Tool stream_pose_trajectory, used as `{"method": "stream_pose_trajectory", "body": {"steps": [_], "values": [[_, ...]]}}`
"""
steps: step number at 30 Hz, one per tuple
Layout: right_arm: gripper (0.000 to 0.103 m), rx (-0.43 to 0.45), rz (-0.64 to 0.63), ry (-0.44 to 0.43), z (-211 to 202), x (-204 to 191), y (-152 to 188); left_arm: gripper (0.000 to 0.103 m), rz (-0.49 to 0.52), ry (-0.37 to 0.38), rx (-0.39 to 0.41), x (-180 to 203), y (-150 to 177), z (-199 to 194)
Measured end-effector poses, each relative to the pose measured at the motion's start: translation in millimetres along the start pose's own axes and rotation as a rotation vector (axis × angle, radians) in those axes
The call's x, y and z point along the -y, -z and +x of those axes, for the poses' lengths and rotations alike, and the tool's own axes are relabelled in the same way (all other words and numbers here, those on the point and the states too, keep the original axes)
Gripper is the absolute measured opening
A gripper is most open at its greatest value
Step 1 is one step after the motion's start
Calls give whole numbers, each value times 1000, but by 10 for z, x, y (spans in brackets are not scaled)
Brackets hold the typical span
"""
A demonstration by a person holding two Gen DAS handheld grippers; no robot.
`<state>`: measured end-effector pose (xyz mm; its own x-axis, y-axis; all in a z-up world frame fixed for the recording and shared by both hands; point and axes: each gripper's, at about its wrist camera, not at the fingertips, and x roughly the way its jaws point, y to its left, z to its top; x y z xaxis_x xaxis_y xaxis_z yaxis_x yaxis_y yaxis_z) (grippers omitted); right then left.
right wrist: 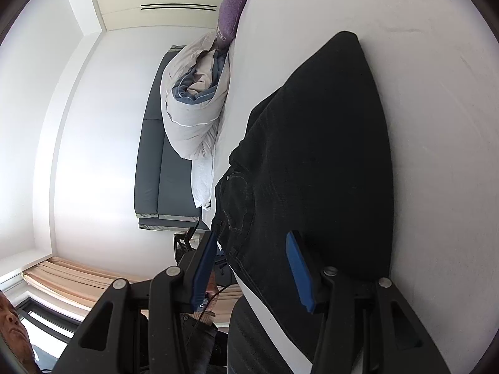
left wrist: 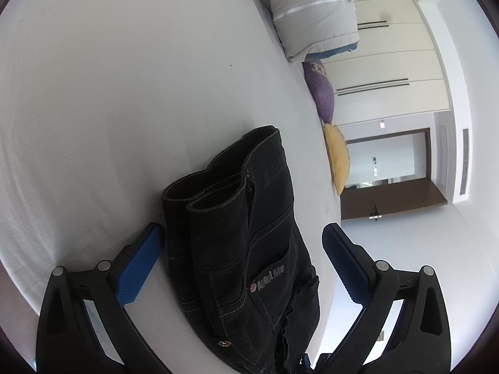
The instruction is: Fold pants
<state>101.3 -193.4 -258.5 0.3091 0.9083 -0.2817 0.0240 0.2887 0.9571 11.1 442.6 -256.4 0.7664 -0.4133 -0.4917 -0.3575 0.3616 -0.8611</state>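
Left gripper [left wrist: 243, 243]: jaws spread wide, one blue pad [left wrist: 140, 268] on each side of the folded pants [left wrist: 249, 233], neither pad seen touching the cloth; nothing is held. Right gripper [right wrist: 252, 268]: jaws also apart, blue pads [right wrist: 299, 271] straddling the near edge of the pants [right wrist: 312, 162]. Whether the pads touch the denim cannot be told from this view, and no pinch of cloth shows between them.

Pants: black denim, folded into a compact bundle lying on the white bed [left wrist: 109, 93]. In the left wrist view the two leg hems are stacked at the far end, with the back pocket, its rivets and an "About Me" label facing up nearer the camera. In the right wrist view the bundle shows a smooth rounded fold at its far end and stitched seams near the gripper.

Surface and room: the bed sheet is plain white and mostly smooth. A rolled grey-and-blue duvet [left wrist: 312, 15] lies at the bed's edge, with a purple cushion [left wrist: 324, 90] and a yellow cushion [left wrist: 336, 159] beside it. Pale wardrobe doors [left wrist: 389, 62] with dark bar handles stand behind, next to a dark-framed doorway [left wrist: 389, 159]. The right wrist view adds a dark grey sofa [right wrist: 162, 155] against a white wall, beige curtains [right wrist: 78, 277], and part of a person's face [right wrist: 12, 327] at the lower left.
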Motion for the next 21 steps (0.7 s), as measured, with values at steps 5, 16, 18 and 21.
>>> {"method": "stream_pose_trajectory", "body": {"steps": [5, 16, 18, 21], "values": [[51, -2, 7, 12, 0, 41, -19, 78, -37, 9, -16, -45, -94, 72], [24, -39, 4, 178, 79, 112, -25, 23, -18, -122, 3, -13, -99, 49], [22, -42, -1, 199, 87, 108, -19, 20, 46, -170, 19, 139, -82, 48], [22, -38, 1, 204, 88, 116, -10, 17, 131, -210, 40, 397, -35, 34]]}}
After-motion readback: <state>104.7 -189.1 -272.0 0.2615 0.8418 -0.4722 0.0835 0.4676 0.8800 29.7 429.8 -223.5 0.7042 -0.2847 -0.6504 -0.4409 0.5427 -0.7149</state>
